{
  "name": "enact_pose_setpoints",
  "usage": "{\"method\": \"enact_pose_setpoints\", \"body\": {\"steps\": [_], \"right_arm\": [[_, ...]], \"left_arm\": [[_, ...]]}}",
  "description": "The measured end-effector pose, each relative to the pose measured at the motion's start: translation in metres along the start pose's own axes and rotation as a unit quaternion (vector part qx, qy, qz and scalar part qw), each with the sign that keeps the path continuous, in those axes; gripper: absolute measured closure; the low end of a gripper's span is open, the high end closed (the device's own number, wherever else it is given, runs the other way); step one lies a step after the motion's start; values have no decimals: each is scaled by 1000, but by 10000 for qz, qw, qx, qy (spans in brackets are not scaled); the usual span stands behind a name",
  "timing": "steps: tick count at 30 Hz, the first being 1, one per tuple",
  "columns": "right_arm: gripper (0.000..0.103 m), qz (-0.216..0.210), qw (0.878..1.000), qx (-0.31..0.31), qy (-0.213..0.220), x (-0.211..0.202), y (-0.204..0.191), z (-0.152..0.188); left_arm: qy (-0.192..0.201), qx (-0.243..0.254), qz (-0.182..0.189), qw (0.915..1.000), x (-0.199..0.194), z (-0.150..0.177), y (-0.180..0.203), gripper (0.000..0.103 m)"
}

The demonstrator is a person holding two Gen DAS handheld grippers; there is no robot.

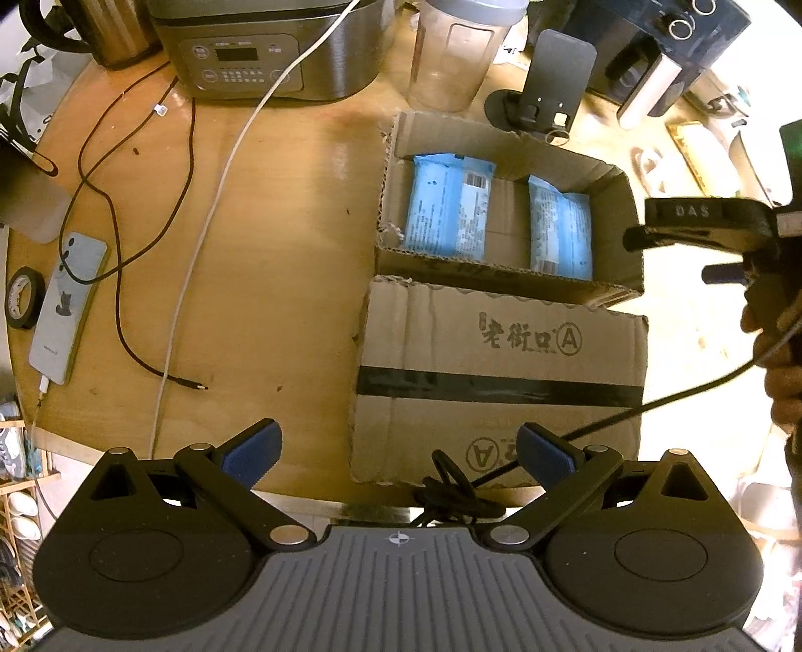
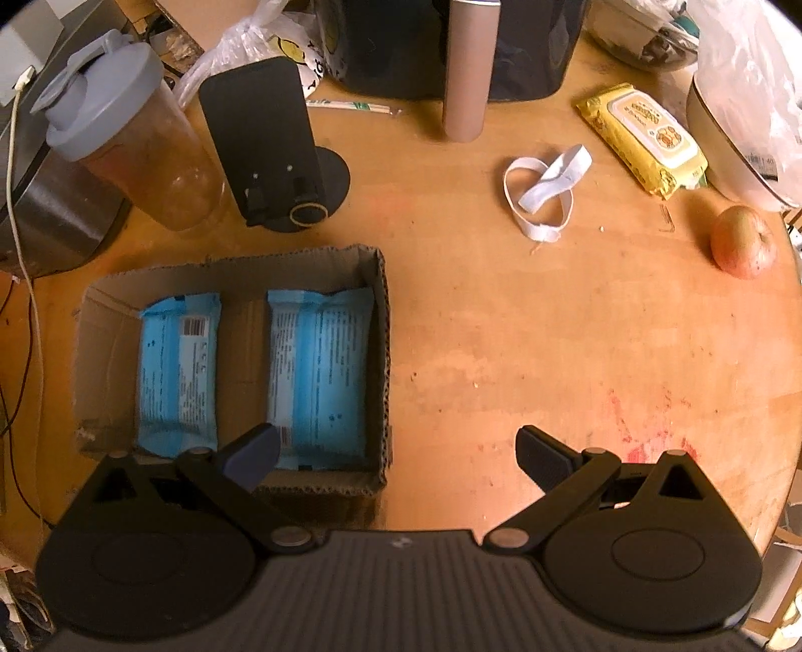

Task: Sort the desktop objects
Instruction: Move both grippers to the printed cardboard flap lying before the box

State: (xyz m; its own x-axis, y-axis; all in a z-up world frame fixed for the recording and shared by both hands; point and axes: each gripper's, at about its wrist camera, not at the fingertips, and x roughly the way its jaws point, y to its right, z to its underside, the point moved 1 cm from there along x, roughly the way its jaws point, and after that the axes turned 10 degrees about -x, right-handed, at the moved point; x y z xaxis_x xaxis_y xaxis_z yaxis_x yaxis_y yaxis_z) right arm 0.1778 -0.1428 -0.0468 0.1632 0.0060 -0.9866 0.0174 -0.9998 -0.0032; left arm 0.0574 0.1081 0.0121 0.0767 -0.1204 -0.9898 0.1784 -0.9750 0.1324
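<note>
Left tool (image 1: 400,449) and right tool (image 2: 396,451) agape

This is a lived-in home, likely a kitchen or dining corner. A round wooden counter (image 2: 501,351) fills both views, crowded with household appliances: a rice cooker (image 1: 260,50) with a button panel at the upper centre of the left wrist view, a steel kettle (image 1: 100,30) at its upper left, and a dark air fryer (image 2: 451,40) at the top of the right wrist view. Everyday clutter sits around them: a shaker bottle (image 2: 125,145) at upper left, a yellow wet-wipe pack (image 2: 646,140) and an apple (image 2: 742,240) at right, and a charging phone (image 1: 65,306) at the left. A shoe rack (image 1: 20,501) shows at lower left.
</note>
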Motion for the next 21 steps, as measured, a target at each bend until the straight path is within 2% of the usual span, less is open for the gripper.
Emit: {"method": "enact_pose_setpoints", "body": {"steps": [21], "right_arm": [[0,-204,9995,-71,-211,-16,-4,64]], "left_arm": [[39,-79,-14,10000,3,-9,0,0]]}}
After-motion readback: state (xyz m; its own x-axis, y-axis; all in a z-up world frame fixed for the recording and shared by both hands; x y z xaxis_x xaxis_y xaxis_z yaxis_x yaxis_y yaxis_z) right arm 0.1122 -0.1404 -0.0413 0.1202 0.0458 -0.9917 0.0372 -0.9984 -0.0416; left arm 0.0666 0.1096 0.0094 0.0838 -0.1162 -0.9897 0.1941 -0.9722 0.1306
